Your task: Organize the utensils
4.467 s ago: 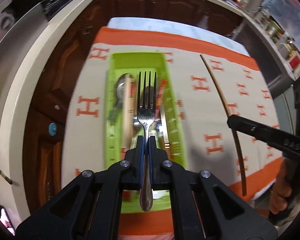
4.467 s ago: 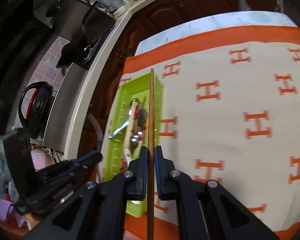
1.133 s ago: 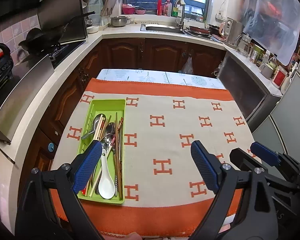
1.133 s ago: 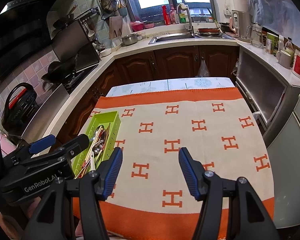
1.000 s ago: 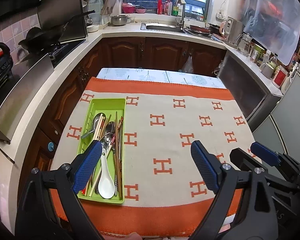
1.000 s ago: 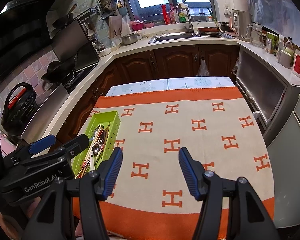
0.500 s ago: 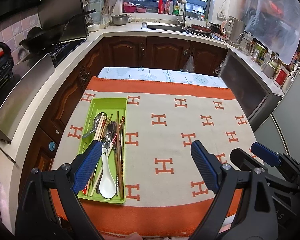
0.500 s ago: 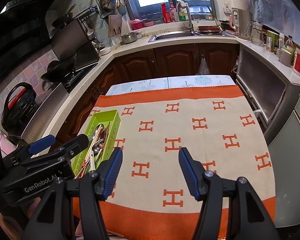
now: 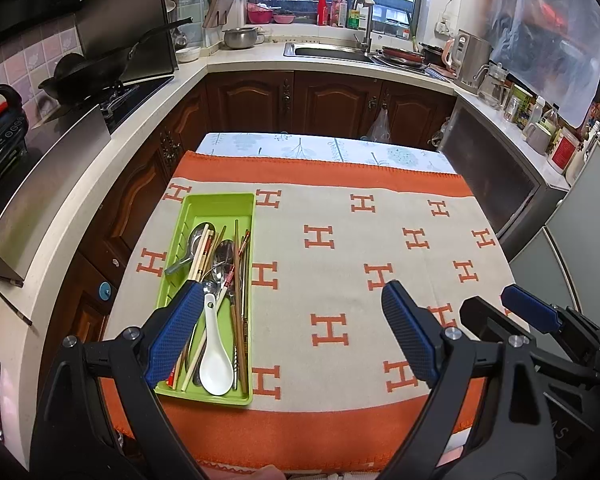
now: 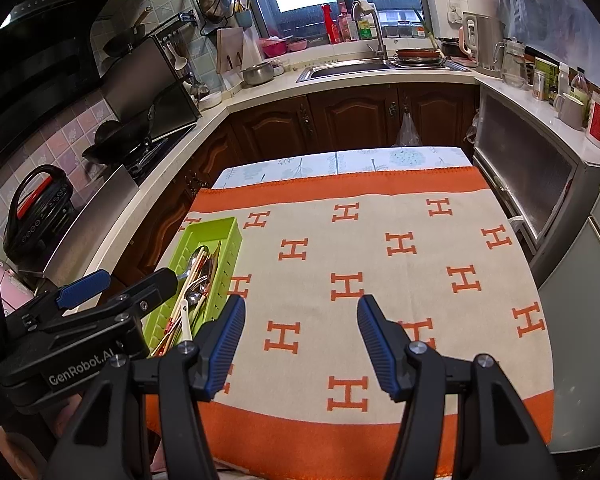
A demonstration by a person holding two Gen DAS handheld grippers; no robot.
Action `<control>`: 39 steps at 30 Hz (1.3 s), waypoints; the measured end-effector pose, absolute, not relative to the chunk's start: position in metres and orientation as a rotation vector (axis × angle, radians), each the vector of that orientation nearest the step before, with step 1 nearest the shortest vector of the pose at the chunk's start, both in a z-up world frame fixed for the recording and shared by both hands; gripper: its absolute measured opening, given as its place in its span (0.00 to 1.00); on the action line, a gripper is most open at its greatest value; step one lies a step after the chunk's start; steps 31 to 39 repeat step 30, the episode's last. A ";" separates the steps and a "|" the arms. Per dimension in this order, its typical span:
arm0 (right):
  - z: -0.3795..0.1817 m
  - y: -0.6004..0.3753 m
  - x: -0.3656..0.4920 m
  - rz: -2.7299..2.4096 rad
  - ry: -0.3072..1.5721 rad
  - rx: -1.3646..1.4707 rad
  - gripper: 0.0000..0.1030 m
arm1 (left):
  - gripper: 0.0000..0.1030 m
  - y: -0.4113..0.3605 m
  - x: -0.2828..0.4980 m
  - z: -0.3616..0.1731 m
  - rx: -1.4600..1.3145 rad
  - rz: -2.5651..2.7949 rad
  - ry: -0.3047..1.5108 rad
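Utensils fill the green tray (image 9: 219,205), the landmark here: a white ceramic spoon (image 9: 214,364), metal spoons (image 9: 222,254) and chopsticks (image 9: 201,254) lie jumbled lengthwise inside it. The tray sits on an orange-bordered cloth (image 9: 364,248) patterned with orange "H" letters, at the cloth's left side. Right of the tray the cloth is bare. The left gripper (image 9: 290,336) hangs over the tray's near end, jaws spread wide and empty; one blue pad (image 9: 176,334) overlaps the tray's near left part. The right gripper (image 10: 300,340) hovers well right of the tray, released and empty. "GenRobot.AI" is printed on the left gripper's body. Beyond the tray's far end stand brown cabinets (image 9: 332,104) and a sink (image 9: 328,50).
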State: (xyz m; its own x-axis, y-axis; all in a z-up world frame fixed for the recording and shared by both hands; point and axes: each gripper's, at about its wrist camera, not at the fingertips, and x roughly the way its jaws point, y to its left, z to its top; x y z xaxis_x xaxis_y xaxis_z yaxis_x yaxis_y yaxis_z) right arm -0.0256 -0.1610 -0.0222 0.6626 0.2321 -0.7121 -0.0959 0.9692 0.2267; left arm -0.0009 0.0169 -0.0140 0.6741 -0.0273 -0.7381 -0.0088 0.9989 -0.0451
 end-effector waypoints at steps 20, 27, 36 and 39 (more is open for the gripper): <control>-0.023 -0.161 -0.026 0.184 0.825 0.181 0.57 | 0.86 0.016 -0.004 -0.018 -0.043 -0.010 0.833; -0.025 -0.160 -0.028 0.185 0.828 0.184 0.57 | 0.86 0.016 -0.005 -0.021 -0.042 -0.012 0.838; -0.027 -0.156 -0.032 0.183 0.832 0.191 0.57 | 0.86 0.015 -0.008 -0.023 -0.040 -0.012 0.844; -0.027 -0.156 -0.032 0.183 0.832 0.191 0.57 | 0.86 0.015 -0.008 -0.023 -0.040 -0.012 0.844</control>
